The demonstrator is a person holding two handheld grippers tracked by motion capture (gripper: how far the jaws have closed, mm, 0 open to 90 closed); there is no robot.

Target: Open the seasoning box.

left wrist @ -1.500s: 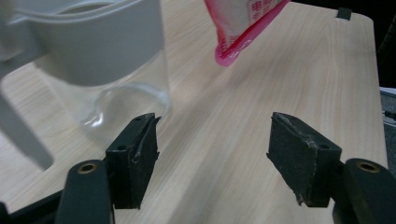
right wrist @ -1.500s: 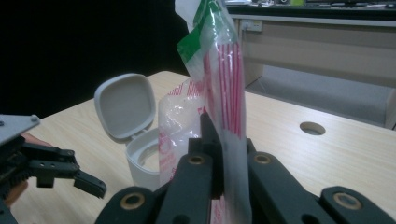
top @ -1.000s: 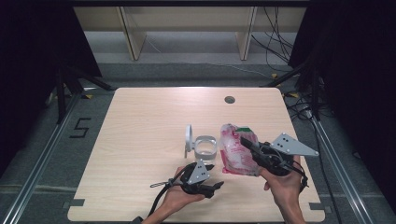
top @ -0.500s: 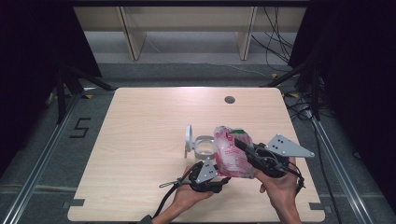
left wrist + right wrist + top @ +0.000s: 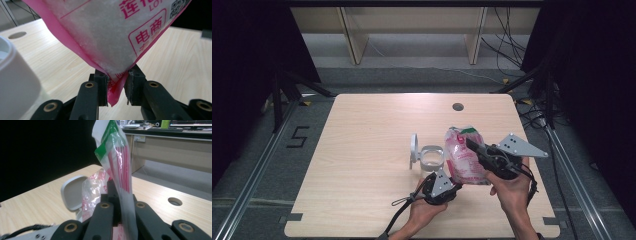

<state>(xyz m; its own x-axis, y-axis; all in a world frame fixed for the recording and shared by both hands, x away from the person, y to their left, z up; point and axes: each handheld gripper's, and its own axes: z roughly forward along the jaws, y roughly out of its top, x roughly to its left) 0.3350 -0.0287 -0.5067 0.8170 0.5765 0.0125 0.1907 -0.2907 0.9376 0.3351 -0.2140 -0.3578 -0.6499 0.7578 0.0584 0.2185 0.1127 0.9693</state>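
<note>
Both grippers hold one pink bag above the table, next to an open jar.

The right gripper is clenched on the upper part of the pink bag, near its green strip. The left gripper has just been closing and now pinches the bottom corner of the bag between its jaws. The bag has white powder inside. Just beside it stands a small clear jar on the wooden table, with its white lid flipped up; what is in the jar I cannot tell.
</note>
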